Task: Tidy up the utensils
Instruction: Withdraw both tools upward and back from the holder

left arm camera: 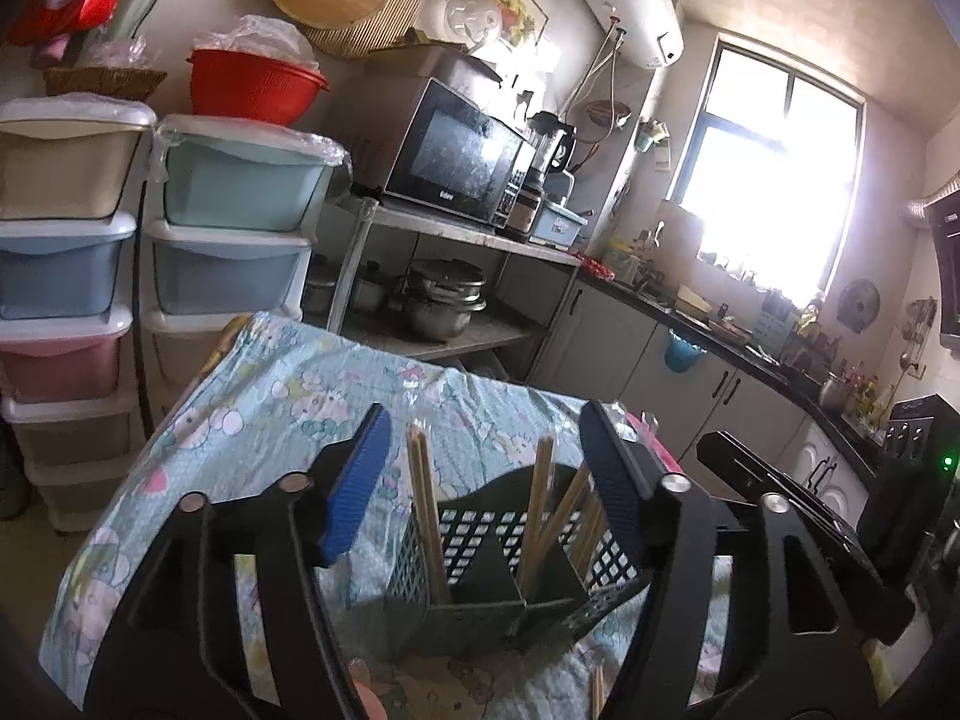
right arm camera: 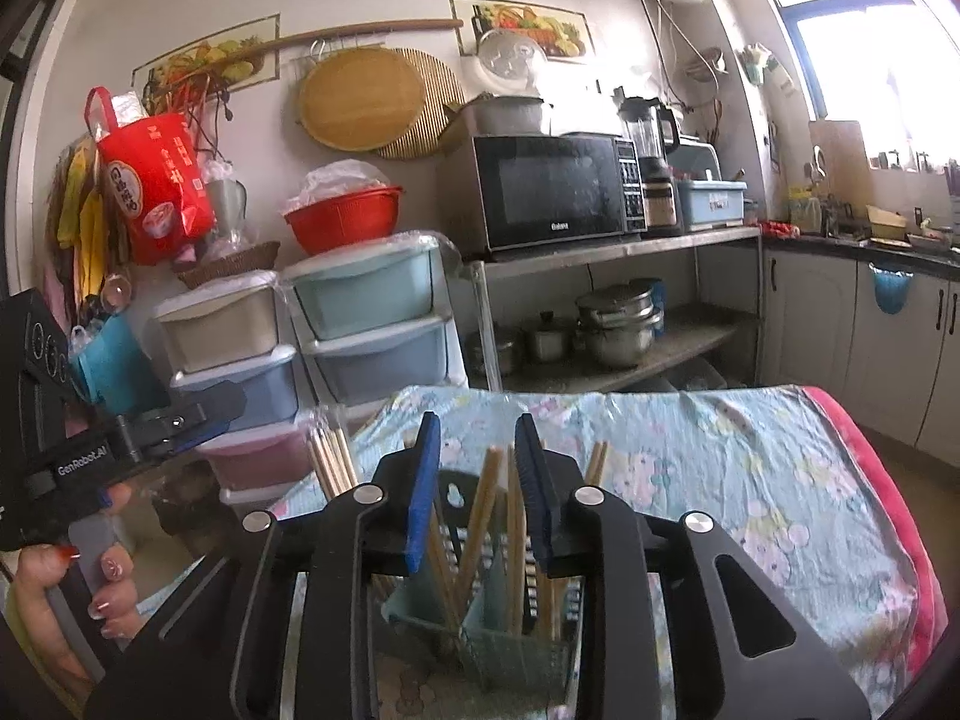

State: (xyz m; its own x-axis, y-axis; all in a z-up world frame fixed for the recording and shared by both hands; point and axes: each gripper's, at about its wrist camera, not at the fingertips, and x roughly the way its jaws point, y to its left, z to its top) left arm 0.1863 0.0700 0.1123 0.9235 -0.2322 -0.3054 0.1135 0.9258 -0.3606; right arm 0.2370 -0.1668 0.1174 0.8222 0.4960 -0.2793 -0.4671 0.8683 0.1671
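A dark green perforated utensil holder [left arm camera: 480, 546] [right arm camera: 510, 654] stands on a table under a light blue patterned cloth [left arm camera: 240, 390] [right arm camera: 720, 480]. Several wooden chopsticks [left arm camera: 540, 498] [right arm camera: 489, 498] stand upright or leaning in its compartments; one pair [left arm camera: 420, 480] [right arm camera: 330, 462] at the left has clear wrap at its top. My left gripper [left arm camera: 483, 420] is open, its blue pads [left arm camera: 354, 492] wide on either side of the holder, touching nothing. My right gripper [right arm camera: 477, 423] is open with a narrower gap; chopsticks show between its pads, not pinched. A hand [right arm camera: 102, 576] holds the left gripper's body [right arm camera: 90, 456].
Behind the table stand stacked pastel plastic drawers [left arm camera: 234, 180] [right arm camera: 366, 288] and a metal shelf [right arm camera: 624, 249] with a microwave [left arm camera: 462, 156] and pots [right arm camera: 618, 324]. A kitchen counter [left arm camera: 750, 354] runs under the bright window at the right. The cloth's pink edge [right arm camera: 888, 498] marks the table's right side.
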